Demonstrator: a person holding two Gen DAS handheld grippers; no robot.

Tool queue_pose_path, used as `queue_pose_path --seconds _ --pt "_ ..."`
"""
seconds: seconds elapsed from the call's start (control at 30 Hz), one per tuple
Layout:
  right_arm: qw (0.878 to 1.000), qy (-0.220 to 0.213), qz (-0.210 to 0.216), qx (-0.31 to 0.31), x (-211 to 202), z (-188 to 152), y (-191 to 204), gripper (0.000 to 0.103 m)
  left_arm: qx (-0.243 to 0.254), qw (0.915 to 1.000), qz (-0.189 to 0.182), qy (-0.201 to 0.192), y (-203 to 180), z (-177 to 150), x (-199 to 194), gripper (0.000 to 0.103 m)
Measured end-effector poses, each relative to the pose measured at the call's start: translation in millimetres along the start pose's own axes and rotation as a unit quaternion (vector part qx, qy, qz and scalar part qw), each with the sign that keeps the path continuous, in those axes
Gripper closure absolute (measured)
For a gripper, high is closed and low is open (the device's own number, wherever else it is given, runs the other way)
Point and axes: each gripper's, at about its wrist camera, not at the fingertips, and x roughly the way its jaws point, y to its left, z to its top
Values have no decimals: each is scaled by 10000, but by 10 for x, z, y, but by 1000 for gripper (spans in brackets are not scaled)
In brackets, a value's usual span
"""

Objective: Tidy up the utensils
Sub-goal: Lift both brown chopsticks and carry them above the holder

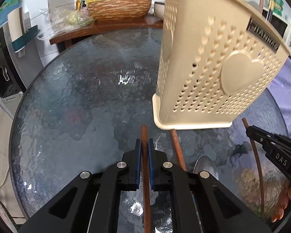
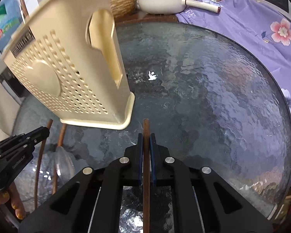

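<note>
My left gripper [image 1: 144, 142] is shut on a brown wooden chopstick [image 1: 145, 174] that runs forward between its blue pads. My right gripper [image 2: 146, 138] is shut on another brown wooden chopstick [image 2: 146, 165]; it also shows in the left wrist view [image 1: 275, 145]. A cream perforated utensil holder [image 1: 213, 62] with a heart emblem stands on the glass table just ahead of both grippers, and also shows in the right wrist view [image 2: 67, 68]. A metal spoon [image 1: 204, 165] with a wooden handle lies on the table between the grippers, its handle end by the holder's base.
The round glass table [image 2: 203, 89] carries the holder. A purple floral cloth [image 2: 252, 25] lies at the right edge. A white pan [image 2: 161, 2] and a woven basket [image 1: 119, 7] stand on a wooden counter behind. A water dispenser [image 1: 2, 62] stands at the left.
</note>
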Motion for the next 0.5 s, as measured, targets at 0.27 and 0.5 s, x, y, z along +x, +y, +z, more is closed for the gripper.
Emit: queue_pose_path --seconds 0.27,0.5 --pt "9964 -457 680 226 -366 -26 -106 96 -135 9988 -240 -394 71 5 -386 97" --pt "9924 -911 824 57 -764 -70 -11 96 -31 9962 -393 -773 43 49 -761 97"
